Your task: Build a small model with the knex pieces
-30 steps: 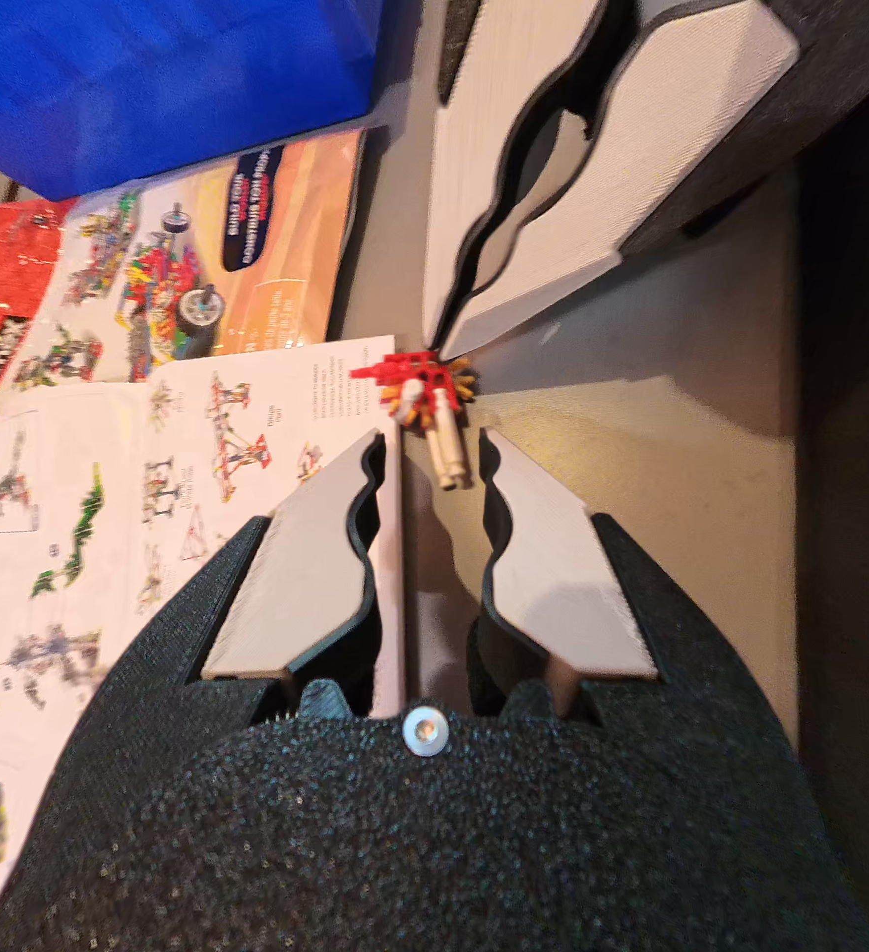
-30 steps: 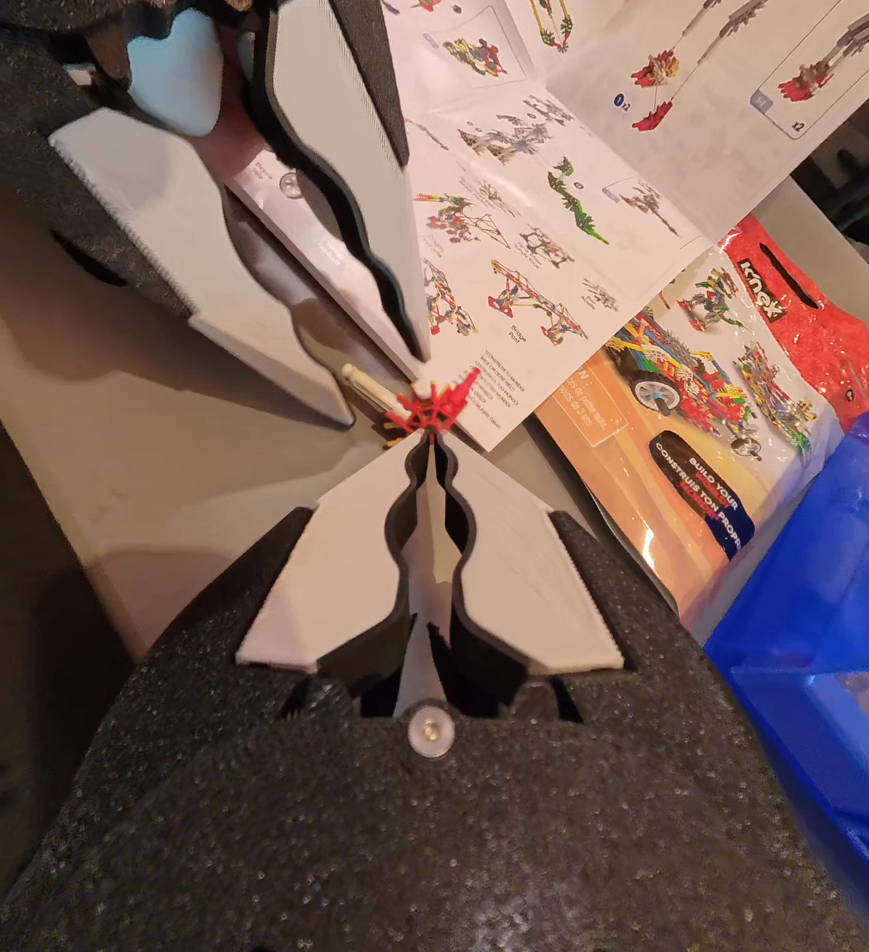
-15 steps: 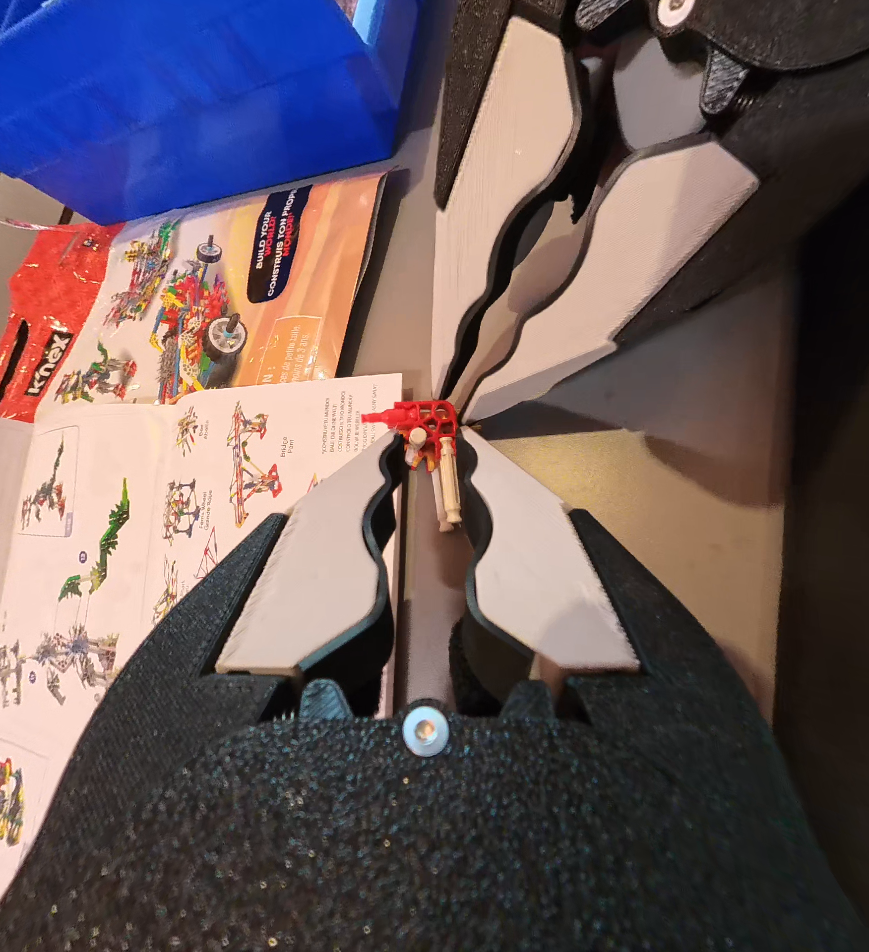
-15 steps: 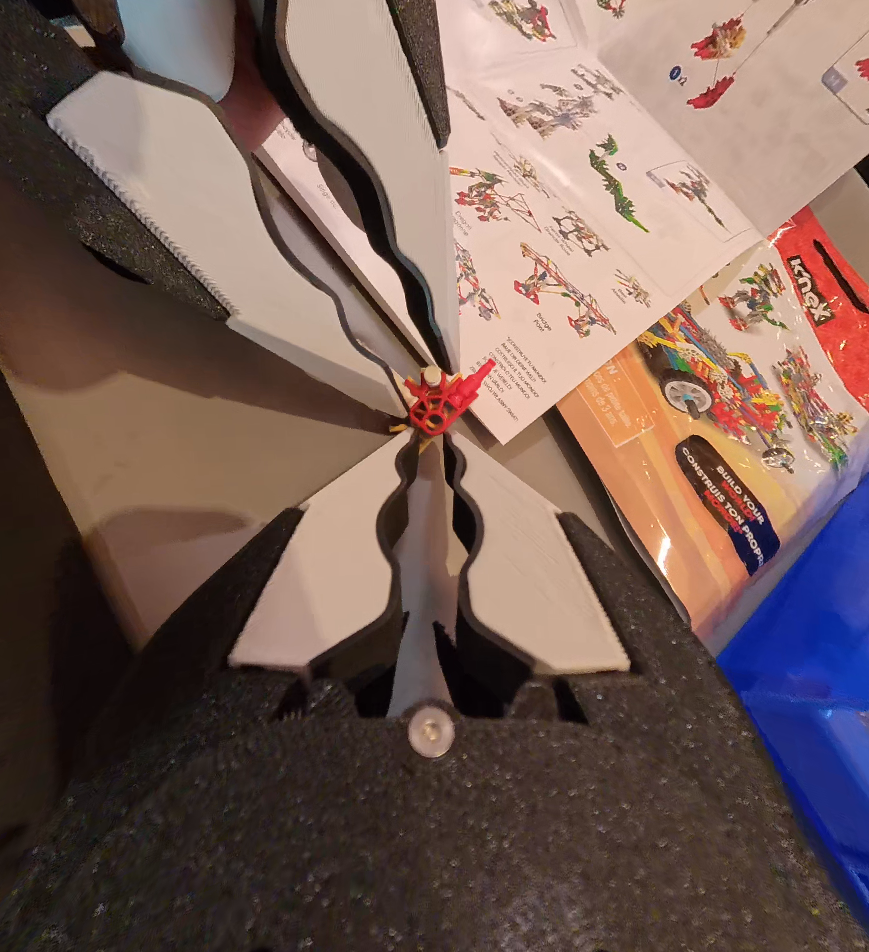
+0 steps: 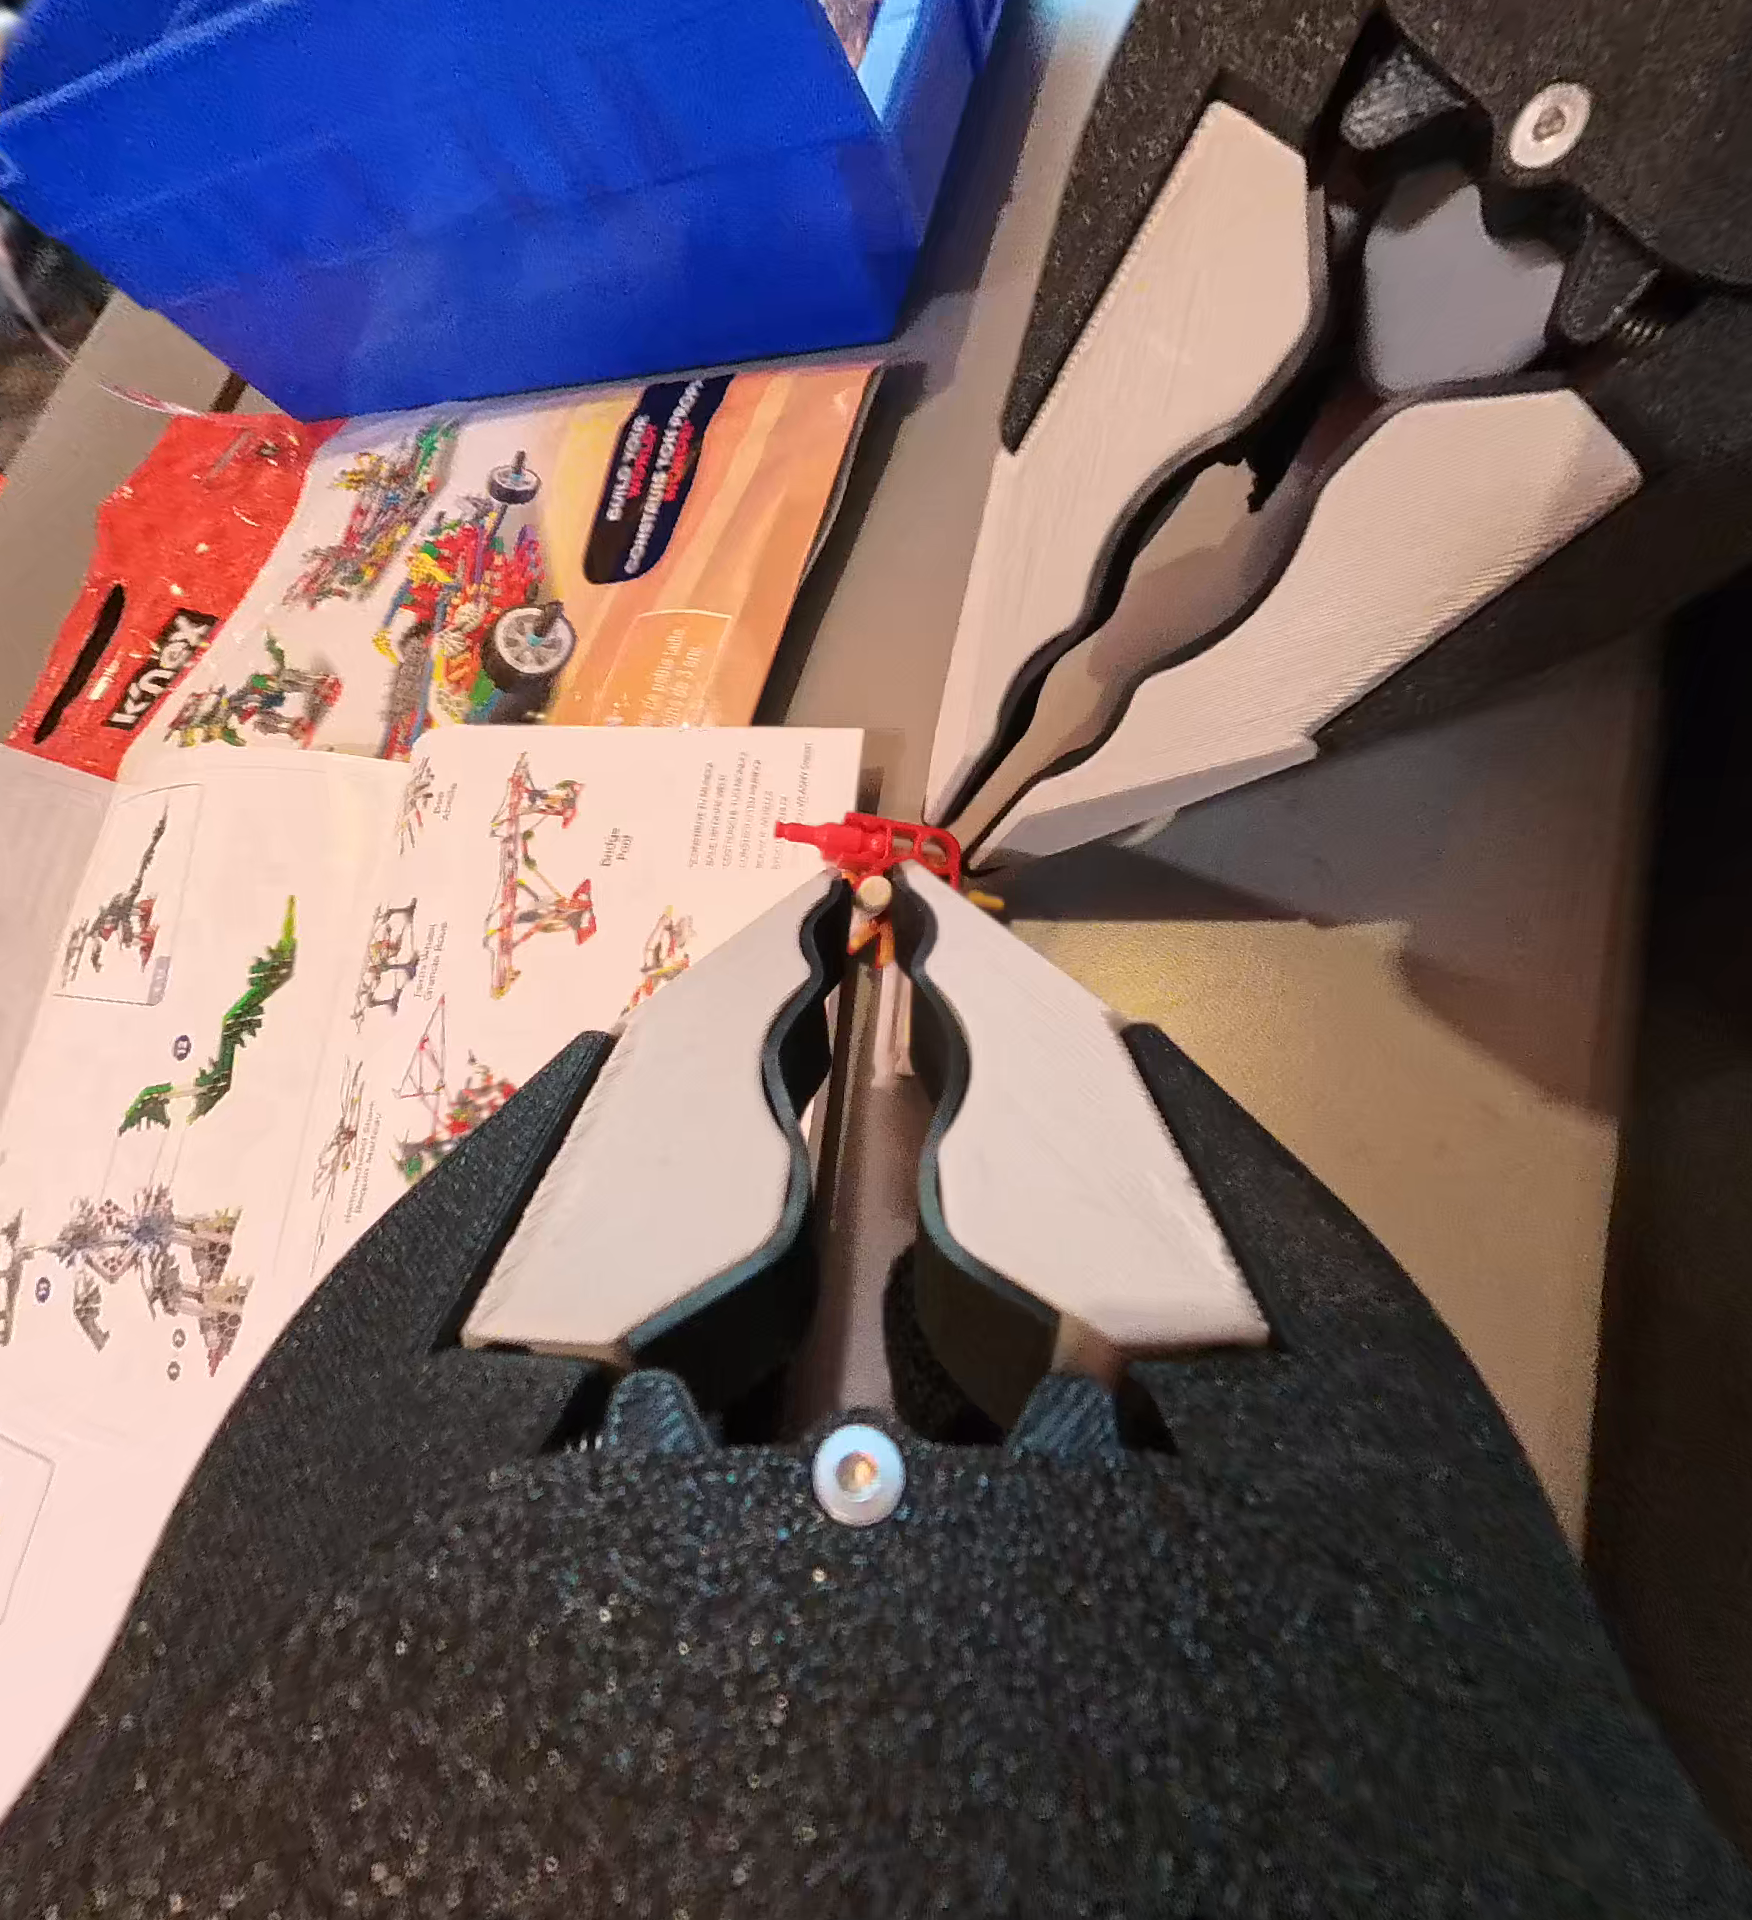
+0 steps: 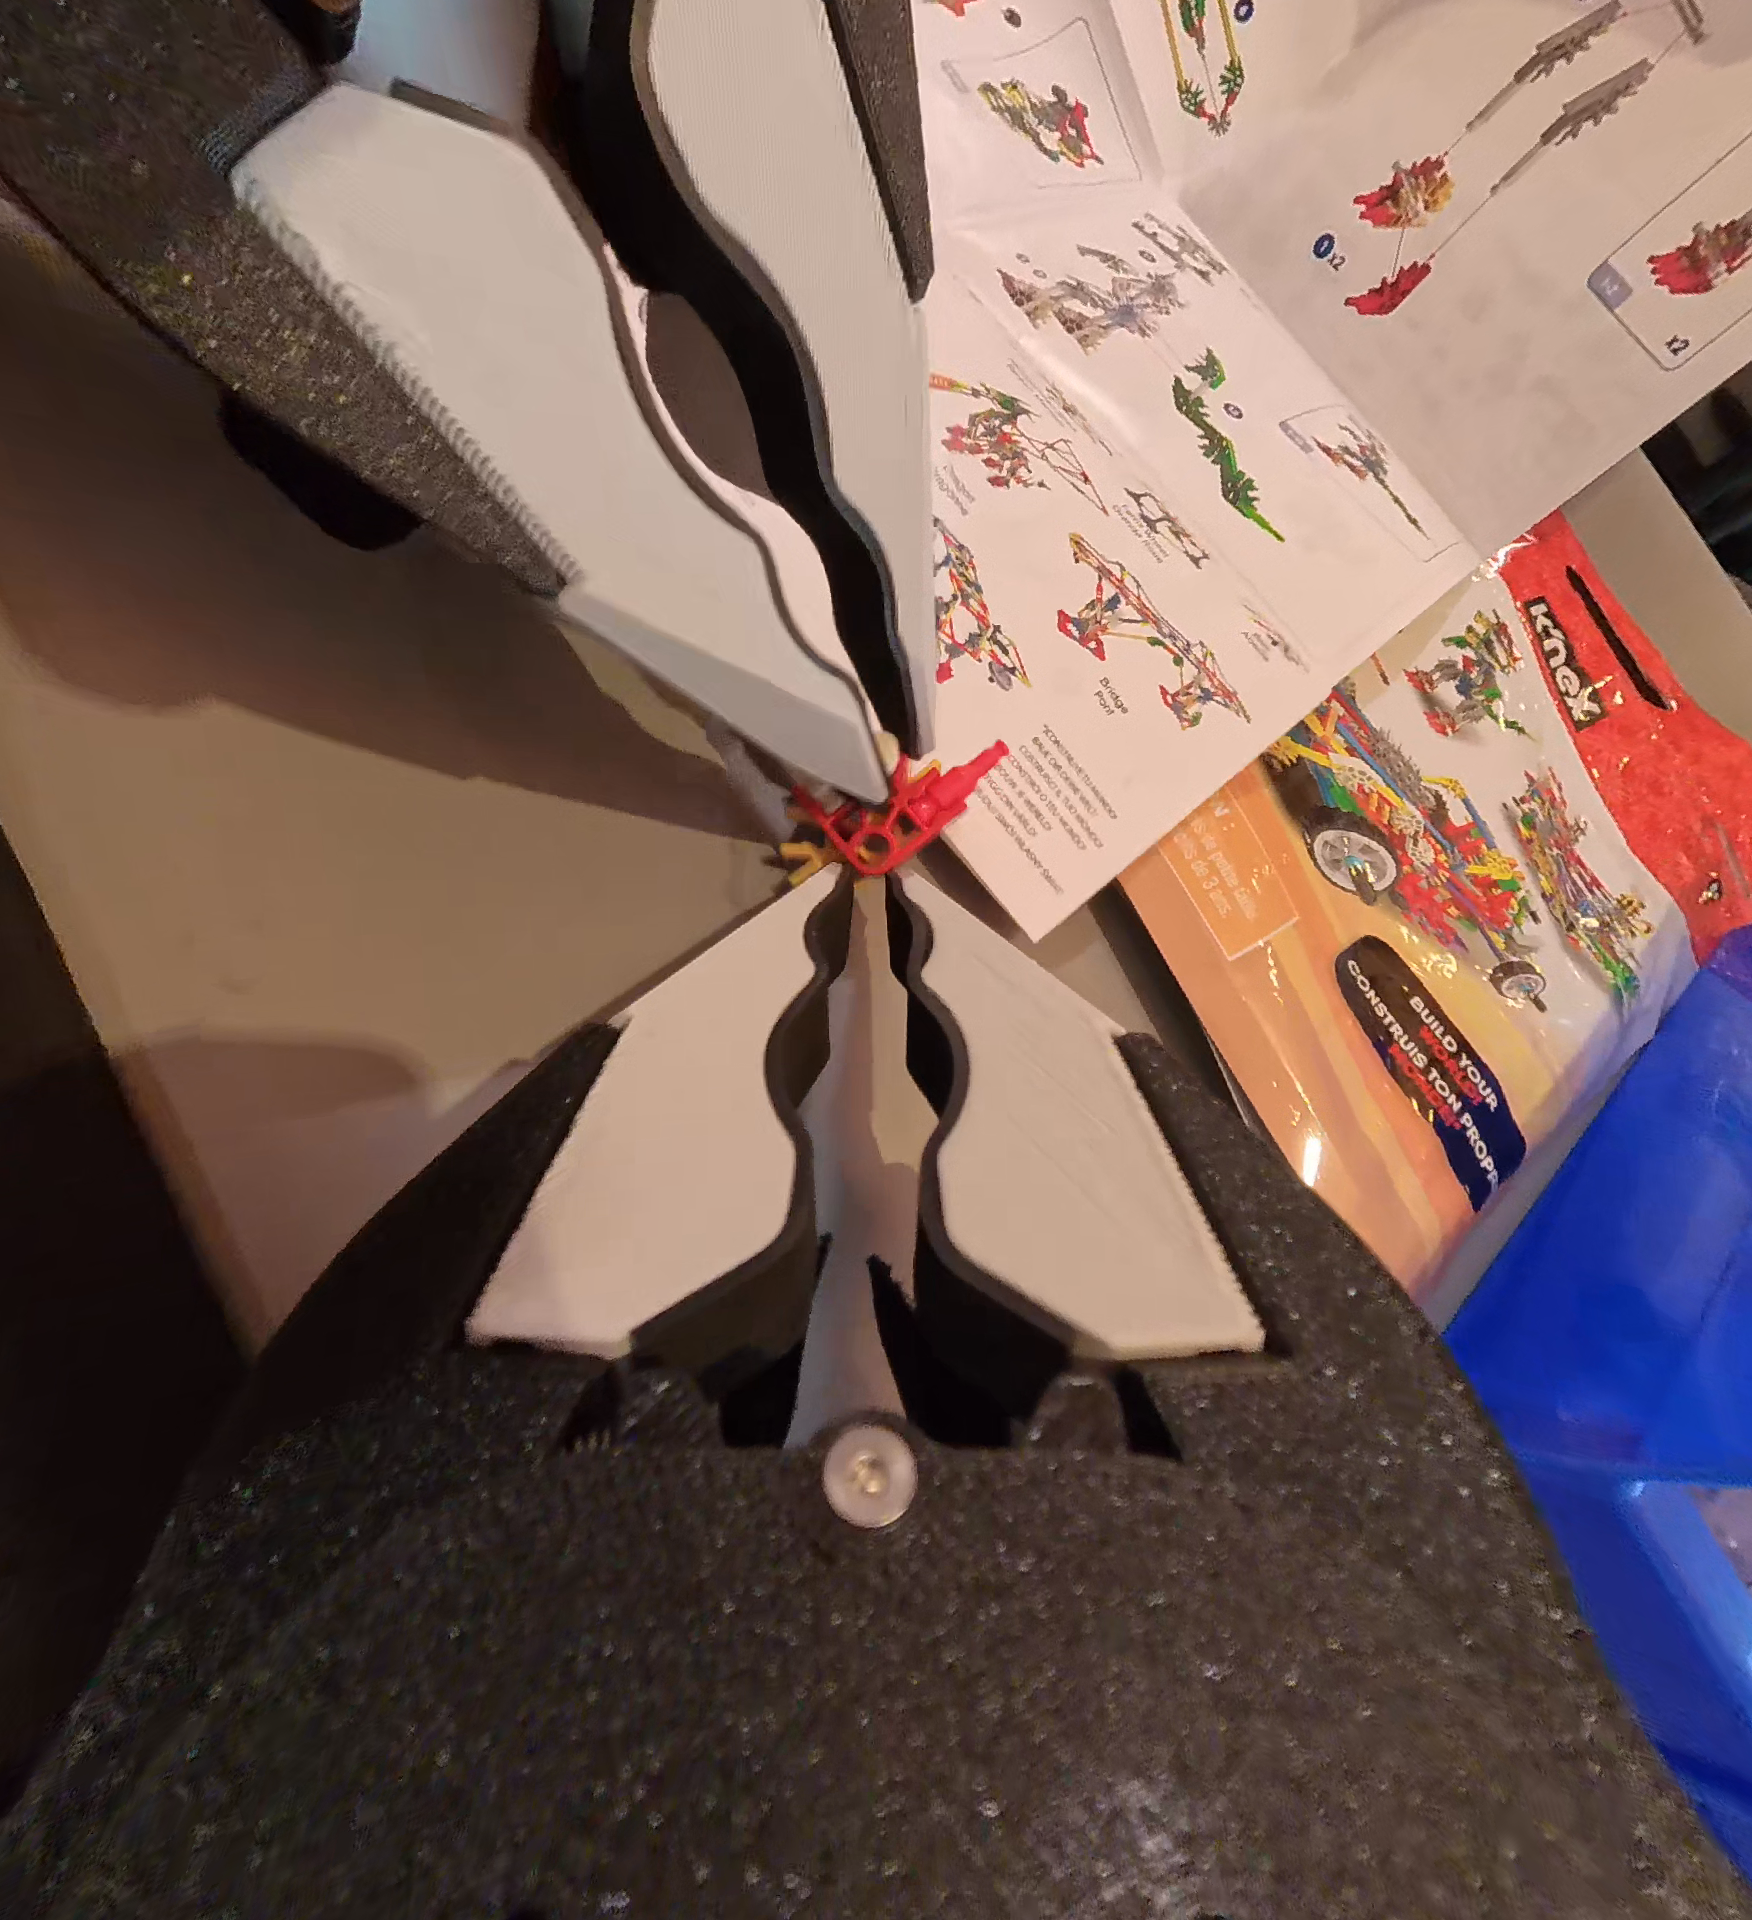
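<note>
Closing in since a second ago, the left claw (image 5: 874,883) now pinches the white rod (image 5: 873,896); the right claw (image 6: 864,871) opposite stays clamped on the red connector (image 6: 867,826), above the bench (image 5: 1319,1039).

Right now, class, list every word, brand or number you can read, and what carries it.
I won't quote writing; its carriers:
Red-and-orange toy bag: brand mark, slogan patch.
White instruction sheet: tiny captions, numbers, mostly blurred.
Blue bin: none visible.
Red connector assembly: none.
</note>
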Action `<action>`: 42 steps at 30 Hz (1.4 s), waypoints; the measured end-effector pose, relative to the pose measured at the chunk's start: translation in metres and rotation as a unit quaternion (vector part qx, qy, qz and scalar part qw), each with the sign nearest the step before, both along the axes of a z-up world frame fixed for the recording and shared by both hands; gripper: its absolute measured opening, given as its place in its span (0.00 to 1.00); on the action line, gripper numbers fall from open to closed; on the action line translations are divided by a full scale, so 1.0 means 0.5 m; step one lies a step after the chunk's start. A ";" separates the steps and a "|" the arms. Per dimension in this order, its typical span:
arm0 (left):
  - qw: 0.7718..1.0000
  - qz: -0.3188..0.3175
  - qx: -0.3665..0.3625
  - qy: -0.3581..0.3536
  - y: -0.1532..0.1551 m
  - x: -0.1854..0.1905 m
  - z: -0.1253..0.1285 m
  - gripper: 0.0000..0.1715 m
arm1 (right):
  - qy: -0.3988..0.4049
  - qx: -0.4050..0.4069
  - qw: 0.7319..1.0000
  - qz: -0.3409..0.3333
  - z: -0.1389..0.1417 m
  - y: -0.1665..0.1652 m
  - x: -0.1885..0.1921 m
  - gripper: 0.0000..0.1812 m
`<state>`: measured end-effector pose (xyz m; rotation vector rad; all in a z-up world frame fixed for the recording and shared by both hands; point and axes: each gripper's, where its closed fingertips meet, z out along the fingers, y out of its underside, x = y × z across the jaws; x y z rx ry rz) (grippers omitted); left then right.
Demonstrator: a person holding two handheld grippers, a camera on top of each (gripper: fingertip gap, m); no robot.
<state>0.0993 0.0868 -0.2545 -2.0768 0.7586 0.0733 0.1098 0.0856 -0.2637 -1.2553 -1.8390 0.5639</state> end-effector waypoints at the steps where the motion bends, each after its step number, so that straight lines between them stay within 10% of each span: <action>1: 1.000 0.003 0.002 -0.009 0.000 -0.003 0.005 0.01 | 0.006 -0.003 1.000 0.002 0.004 -0.004 -0.002 0.03; 21: 0.962 0.024 -0.109 -0.250 -0.017 0.008 0.000 0.01 | -0.020 -0.042 0.999 0.004 0.021 -0.025 0.009 0.03; 42: 0.973 0.010 -0.091 -0.211 -0.043 0.002 -0.006 0.01 | -0.053 -0.218 0.974 0.023 0.006 -0.062 -0.007 0.07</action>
